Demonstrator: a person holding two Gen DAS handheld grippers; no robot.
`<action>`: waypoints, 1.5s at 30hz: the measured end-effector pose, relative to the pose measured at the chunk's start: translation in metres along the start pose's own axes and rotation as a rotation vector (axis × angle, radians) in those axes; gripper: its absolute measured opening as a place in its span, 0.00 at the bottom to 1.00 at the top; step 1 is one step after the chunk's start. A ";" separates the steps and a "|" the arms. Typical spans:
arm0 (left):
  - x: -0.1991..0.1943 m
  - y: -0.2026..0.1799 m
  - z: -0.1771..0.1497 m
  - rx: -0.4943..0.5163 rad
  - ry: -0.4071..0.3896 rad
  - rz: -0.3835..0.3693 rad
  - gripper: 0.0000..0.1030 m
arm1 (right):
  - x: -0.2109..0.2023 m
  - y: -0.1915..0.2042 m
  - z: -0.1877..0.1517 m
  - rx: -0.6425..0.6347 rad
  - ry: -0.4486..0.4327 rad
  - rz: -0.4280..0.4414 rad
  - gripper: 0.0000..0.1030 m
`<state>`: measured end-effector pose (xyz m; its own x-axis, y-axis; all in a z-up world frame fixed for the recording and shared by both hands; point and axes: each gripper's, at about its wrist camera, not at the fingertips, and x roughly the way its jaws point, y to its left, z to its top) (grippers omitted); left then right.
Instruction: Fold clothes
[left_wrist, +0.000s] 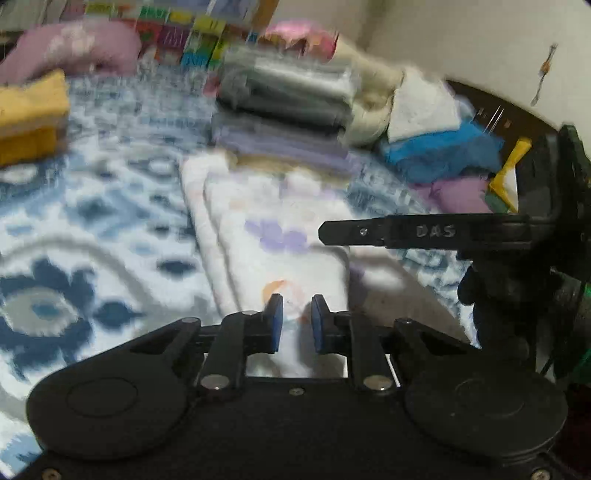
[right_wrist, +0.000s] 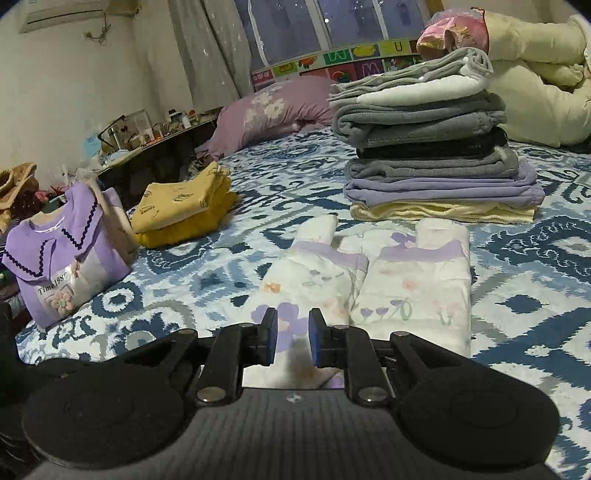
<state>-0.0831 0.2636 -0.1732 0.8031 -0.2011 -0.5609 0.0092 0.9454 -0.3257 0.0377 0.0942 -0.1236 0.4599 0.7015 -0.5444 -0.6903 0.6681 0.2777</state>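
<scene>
While both grippers' jaws gape narrowly (gripping nothing), soft white floral garment (right_wrist: 369, 280) lies folded on patterned bedspread (right_wrist: 535, 280)

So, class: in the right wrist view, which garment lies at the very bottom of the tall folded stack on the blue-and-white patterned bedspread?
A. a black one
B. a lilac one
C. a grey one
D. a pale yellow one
D: the pale yellow folded garment rests directly on the blue-and-white patterned bedspread, with the lilac folded garment just above it in the tall folded stack.
</scene>
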 end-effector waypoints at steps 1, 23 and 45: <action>0.007 -0.001 -0.003 0.013 0.028 0.024 0.15 | 0.008 -0.002 -0.003 -0.015 0.046 -0.025 0.18; -0.036 0.050 -0.035 -0.712 -0.028 -0.174 0.56 | -0.105 -0.123 -0.142 0.829 -0.163 0.157 0.70; -0.021 0.020 -0.047 -0.770 0.028 -0.080 0.29 | -0.064 -0.095 -0.144 0.755 -0.118 0.200 0.26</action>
<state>-0.1274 0.2748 -0.2042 0.8018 -0.2776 -0.5292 -0.3584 0.4852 -0.7976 -0.0069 -0.0498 -0.2288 0.4522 0.8195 -0.3519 -0.2195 0.4847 0.8467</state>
